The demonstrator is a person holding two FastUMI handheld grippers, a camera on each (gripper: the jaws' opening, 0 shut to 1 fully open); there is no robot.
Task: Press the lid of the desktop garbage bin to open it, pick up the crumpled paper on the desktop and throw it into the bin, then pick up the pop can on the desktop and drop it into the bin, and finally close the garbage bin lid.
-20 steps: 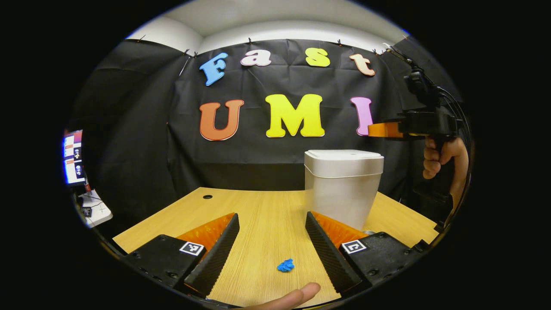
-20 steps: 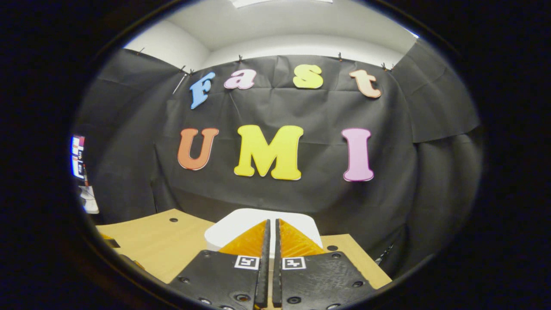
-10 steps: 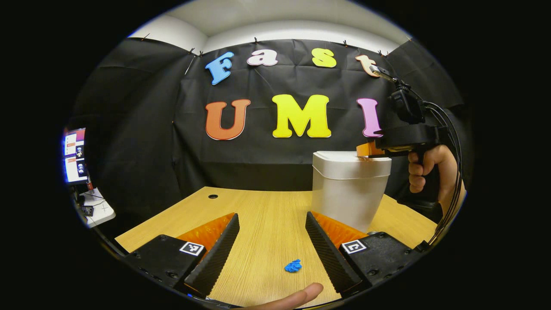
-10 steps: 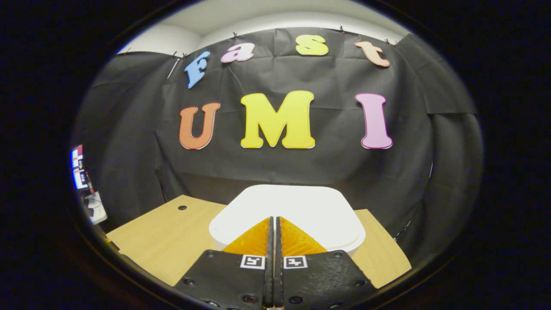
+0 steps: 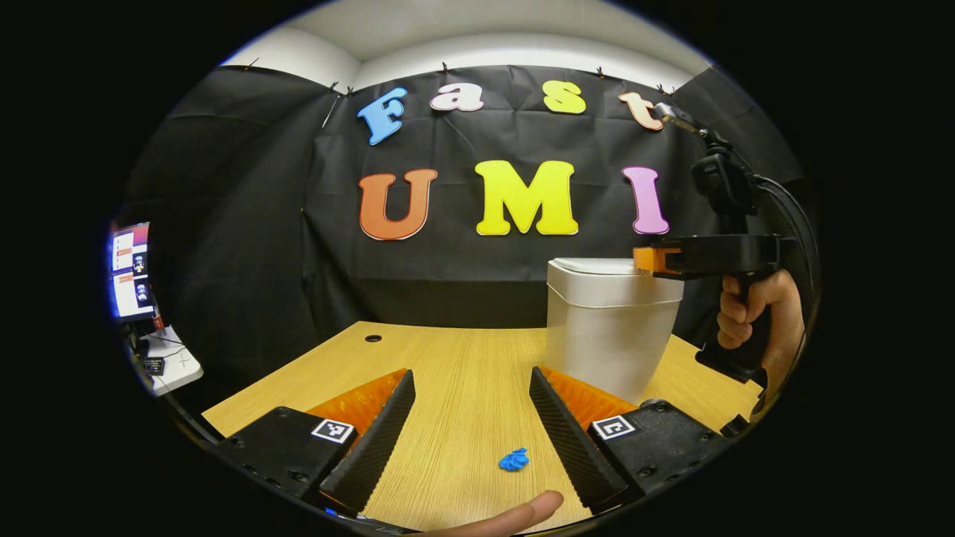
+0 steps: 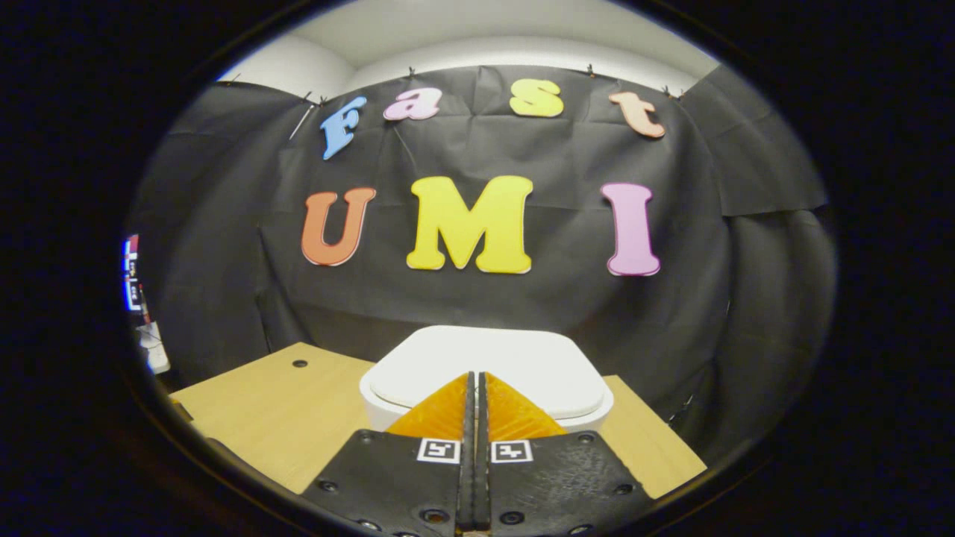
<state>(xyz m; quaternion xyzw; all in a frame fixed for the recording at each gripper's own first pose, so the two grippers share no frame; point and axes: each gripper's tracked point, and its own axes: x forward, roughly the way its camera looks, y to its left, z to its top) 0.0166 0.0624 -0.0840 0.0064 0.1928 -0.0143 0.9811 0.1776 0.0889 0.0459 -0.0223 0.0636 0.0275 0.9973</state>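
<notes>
The white desktop bin (image 5: 610, 328) stands on the wooden table (image 5: 448, 373), right of centre, and its lid (image 5: 600, 266) lies flat. My right gripper (image 5: 647, 259), held by a hand (image 5: 753, 313), is level at the lid's right edge; I cannot tell if it touches. Seen from that gripper, its shut fingers (image 6: 474, 375) hang over the near edge of the lid (image 6: 492, 362). My left gripper (image 5: 470, 375) is open low over the table. The blue crumpled paper (image 5: 514, 459) lies between its fingers, nearer the right one.
A fingertip (image 5: 515, 516) pokes in at the bottom edge, just in front of the paper. A cable hole (image 5: 373, 338) marks the table's far left part. Off the table's left side stand a lit monitor (image 5: 130, 268) and a small white side table (image 5: 171, 362).
The right gripper dropped onto the lid half a second ago, tilted down; now it has levelled out and drawn back a little. The left gripper shifted slightly; the paper has stayed put.
</notes>
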